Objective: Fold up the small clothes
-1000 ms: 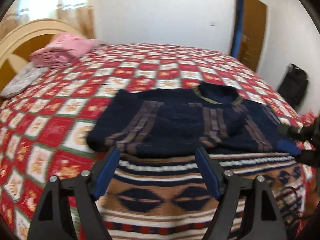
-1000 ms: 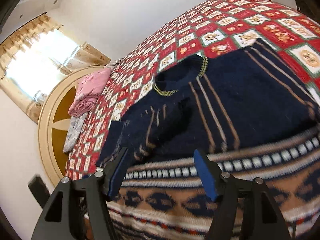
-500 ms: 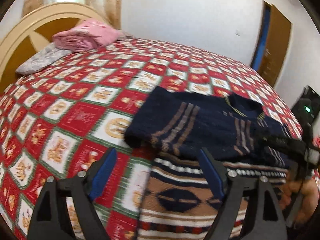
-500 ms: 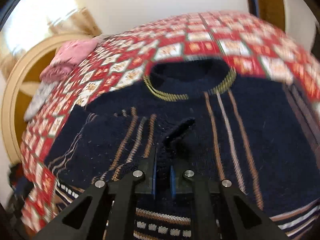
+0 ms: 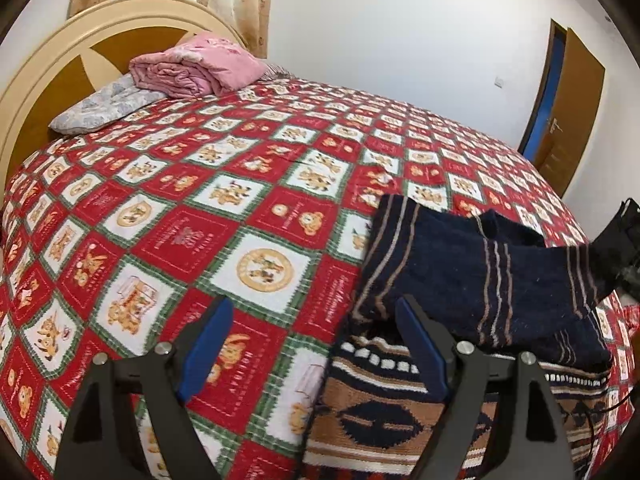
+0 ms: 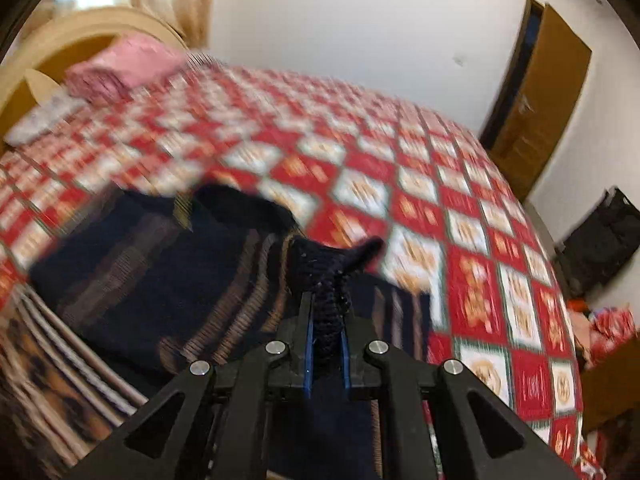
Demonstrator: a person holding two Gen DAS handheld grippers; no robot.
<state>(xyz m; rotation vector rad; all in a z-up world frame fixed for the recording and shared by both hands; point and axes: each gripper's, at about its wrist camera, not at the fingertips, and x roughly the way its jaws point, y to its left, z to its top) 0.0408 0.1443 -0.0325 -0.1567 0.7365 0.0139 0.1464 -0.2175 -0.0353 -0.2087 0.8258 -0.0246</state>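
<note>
One sweater (image 6: 160, 280) fold pinched in right hand-held gripper (image 6: 327, 340)

place: home bedroom
bed (image 5: 168, 208): fills most of frame, red/white checked bear-print quilt
headboard (image 5: 52, 64): upper left, cream and brown wood, arched
bedding: pink folded blanket (image 5: 196, 68) on grey pillow (image 5: 104, 106), upper left
window: curtains (image 5: 240, 12), top left
door (image 5: 576, 108): brown wood, upper right, white walls

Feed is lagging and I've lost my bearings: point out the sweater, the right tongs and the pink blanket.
sweater (image 5: 500, 280): left wrist view, navy striped body.
right tongs (image 6: 326, 320): right wrist view, between the fingertips, shut on a bunch of sweater knit.
pink blanket (image 5: 192, 68): left wrist view, top of the folded pile.
</note>
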